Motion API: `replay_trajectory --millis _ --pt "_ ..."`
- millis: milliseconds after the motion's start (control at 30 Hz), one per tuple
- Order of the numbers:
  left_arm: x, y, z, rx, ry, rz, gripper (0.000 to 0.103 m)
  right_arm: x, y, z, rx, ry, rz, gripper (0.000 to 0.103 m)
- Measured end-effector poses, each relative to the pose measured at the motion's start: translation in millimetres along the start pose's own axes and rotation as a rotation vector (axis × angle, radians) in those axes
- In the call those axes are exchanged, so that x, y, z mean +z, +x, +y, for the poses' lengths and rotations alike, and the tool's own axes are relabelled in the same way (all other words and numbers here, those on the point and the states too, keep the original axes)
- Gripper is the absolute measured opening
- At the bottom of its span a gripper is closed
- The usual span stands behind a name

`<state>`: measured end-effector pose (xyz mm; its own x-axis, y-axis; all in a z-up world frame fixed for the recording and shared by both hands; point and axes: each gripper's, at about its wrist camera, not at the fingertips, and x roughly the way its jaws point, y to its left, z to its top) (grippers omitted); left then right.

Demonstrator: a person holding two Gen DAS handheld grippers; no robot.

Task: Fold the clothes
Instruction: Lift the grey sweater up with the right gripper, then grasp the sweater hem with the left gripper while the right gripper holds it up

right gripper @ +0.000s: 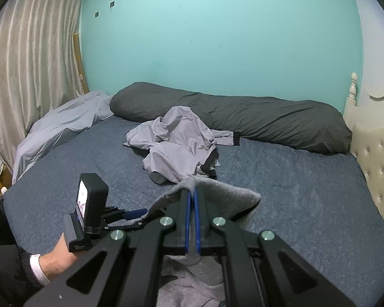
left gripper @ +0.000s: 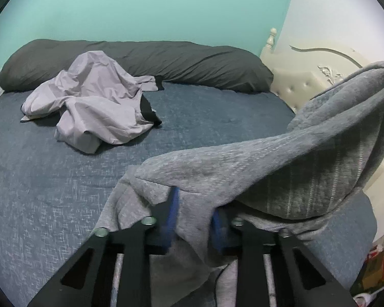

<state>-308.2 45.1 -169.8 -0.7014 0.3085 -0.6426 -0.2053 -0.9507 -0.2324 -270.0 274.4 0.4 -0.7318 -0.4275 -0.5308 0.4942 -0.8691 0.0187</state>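
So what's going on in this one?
A person is holding a two-finger gripper in each hand over a bed and working on a grey knit garment. The right gripper has its jaws shut on one edge of it, lifting it off the blue cover. The left gripper has cloth between its jaws too. A crumpled lilac jacket lies untouched further back.
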Motion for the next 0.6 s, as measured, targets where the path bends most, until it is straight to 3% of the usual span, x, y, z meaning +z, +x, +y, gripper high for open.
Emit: replay_trajectory --millis 133,333,600 --pt "5.0 -11.4 -4.5 0.011 0.031 -0.014 0.008 0.6 -3.0 -1.2 -0.001 0.005 -0.004 0.003" --pt "21.9 -45.3 -1.7 0.037 0.042 -0.051 0.007 6.3 -15.0 -2.7 -0.003 0.011 -0.025 0.002" --pt "75.9 -133.2 -10.1 0.095 0.112 -0.144 0.006 38.8 -60.4 1.1 -0.025 0.033 -0.12 0.002"
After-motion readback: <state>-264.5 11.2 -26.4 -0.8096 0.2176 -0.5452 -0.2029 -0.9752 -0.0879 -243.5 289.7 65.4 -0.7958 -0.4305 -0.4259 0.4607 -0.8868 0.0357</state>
